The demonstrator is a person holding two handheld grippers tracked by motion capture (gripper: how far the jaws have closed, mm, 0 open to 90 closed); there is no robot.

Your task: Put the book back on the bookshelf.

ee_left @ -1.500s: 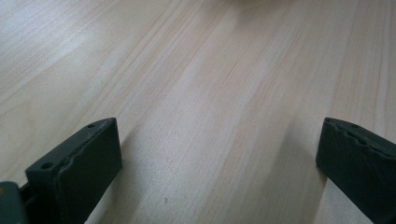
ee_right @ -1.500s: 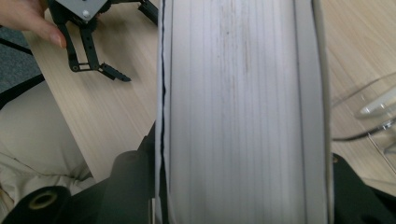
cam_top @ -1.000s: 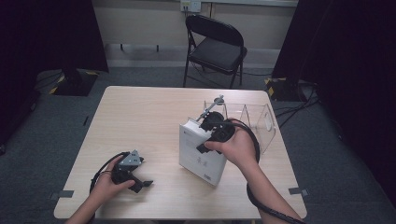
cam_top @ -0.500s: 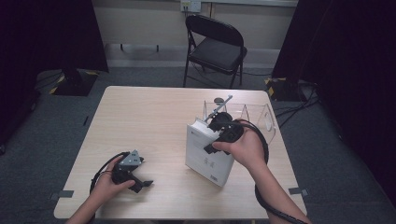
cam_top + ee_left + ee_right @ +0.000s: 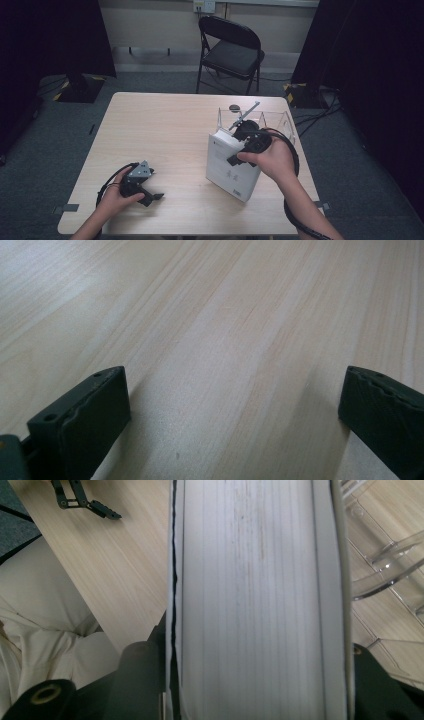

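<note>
Item, white book (image 5: 232,165): you are carrying it tilted above the counter (image 5: 160,130), just beside the clear acrylic organizer (image 5: 272,122); be keeping its spine square to the slot and the grip firm while lowering. Right claw (image 5: 239,150): partly closed, clamping the book's thickness between both jaws. Left claw (image 5: 150,196): spread wide, grasping nothing, resting on the counter.

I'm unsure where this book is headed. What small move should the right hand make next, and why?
Probably carry the book a little further toward the clear rack and line it up with a slot. The right tongs are clamped on its thick edge, it hangs tilted right beside the rack, and the left tongs rest open on the table.
</note>
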